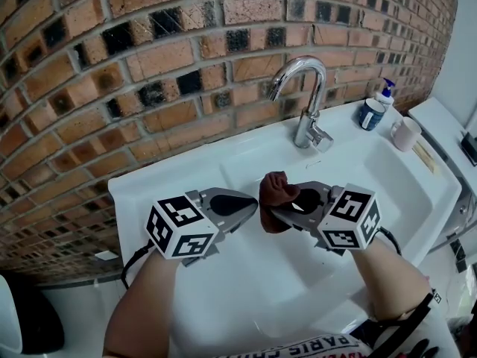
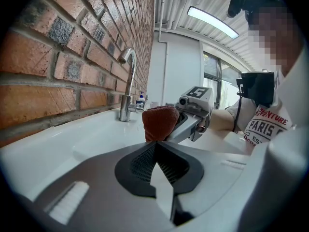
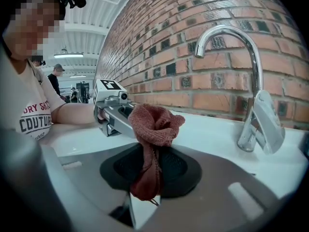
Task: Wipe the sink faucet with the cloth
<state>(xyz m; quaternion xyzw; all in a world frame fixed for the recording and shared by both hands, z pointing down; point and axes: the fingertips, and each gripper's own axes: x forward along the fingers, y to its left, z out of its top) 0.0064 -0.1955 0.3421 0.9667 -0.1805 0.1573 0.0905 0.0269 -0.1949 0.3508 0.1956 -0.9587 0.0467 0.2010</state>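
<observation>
The right claw (image 3: 147, 185) is clamped on a rust-brown knitted cloth (image 3: 155, 122), which bunches above the pads so a soft wad sticks out for wiping. At its 9 o'clock the left claw (image 2: 158, 173) is pressed together on nothing, tips just beside the cloth, perhaps ready to steady it. The curved chrome faucet (image 1: 304, 99) stands at 1 o'clock on the white sink (image 1: 149, 189), apart and not yet wiped.

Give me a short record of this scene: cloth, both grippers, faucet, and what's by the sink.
cloth: brown, bunched, over the sink
right gripper: shut on cloth
left gripper: shut, empty, close to cloth
faucet: chrome, at sink's back, apart from cloth
sink's right: mug, pump bottle
</observation>
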